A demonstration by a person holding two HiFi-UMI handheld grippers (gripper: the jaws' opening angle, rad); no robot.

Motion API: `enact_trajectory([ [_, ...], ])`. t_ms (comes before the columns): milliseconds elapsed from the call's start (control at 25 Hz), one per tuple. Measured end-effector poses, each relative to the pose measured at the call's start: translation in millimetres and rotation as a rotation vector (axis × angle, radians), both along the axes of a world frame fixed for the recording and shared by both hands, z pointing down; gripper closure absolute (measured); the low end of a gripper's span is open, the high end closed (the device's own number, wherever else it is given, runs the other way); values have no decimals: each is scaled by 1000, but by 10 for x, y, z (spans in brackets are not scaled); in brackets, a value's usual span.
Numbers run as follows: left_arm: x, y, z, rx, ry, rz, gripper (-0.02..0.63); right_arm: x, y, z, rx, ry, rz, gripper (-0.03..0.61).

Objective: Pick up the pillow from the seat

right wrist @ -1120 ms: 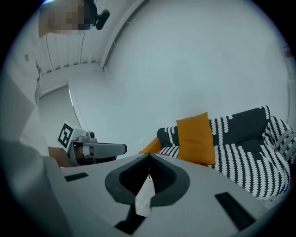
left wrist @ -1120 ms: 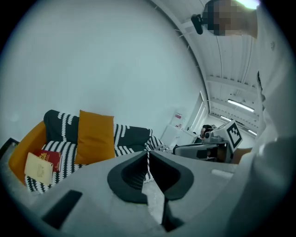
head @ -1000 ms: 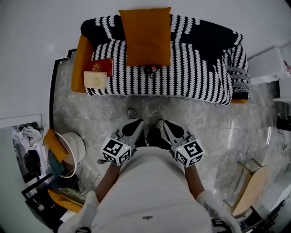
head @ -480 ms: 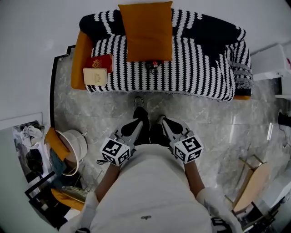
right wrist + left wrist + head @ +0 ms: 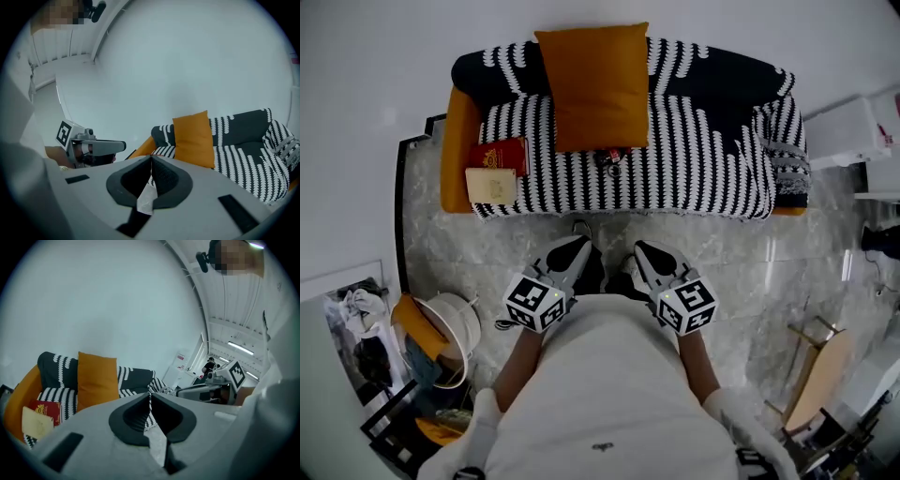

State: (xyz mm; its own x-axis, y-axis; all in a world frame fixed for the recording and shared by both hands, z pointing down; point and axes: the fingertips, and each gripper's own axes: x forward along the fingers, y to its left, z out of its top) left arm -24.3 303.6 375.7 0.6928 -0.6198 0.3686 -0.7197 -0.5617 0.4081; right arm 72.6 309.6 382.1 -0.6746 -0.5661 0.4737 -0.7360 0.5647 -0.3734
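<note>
Since the earlier frames, both grippers have moved up the head view toward the sofa, and the strip of floor (image 5: pixel 769 272) between jaw tips and seat edge has narrowed.

Step in hand: approach. The pick has not begun.

1. Left gripper (image 5: pixel 579 246): lower centre of the head view, held close to the person's body and pointing at the sofa. Its own view shows the jaws pressed together along a thin seam, with nothing between them. It touches nothing.
2. Right gripper (image 5: pixel 643 249): just beside the left one, at the same height in the frame. Its jaws are likewise fully closed and empty.
3. Sofa (image 5: pixel 703 159): across the upper part of the head view, under a black-and-white striped cover. Two books (image 5: pixel 497 169) lie at its left end. A small dark item (image 5: pixel 611 157), too small to identify, lies on the seat at the pillow's lower edge.
4. Pillow (image 5: pixel 592 84): orange, upper centre of the head view, standing on the seat and leaning on the backrest. Both grippers are well apart from it.

Next move, as a judgement: continue forward, open at least one gripper wide before contact, and take the pillow by an edge or corner. The soft filling will likely compress, so a deep bite is advisable. Keep clear of the small item and the books.
</note>
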Motion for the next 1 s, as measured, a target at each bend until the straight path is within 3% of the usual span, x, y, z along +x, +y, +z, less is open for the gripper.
enact_trajectory([
  [640, -646, -836, 56, 9, 11, 135, 591, -709, -802, -66, 17, 33, 77, 572],
  [1000, -589, -1030, 221, -53, 9, 204, 591, -588, -840, 6, -33, 54, 149, 572],
])
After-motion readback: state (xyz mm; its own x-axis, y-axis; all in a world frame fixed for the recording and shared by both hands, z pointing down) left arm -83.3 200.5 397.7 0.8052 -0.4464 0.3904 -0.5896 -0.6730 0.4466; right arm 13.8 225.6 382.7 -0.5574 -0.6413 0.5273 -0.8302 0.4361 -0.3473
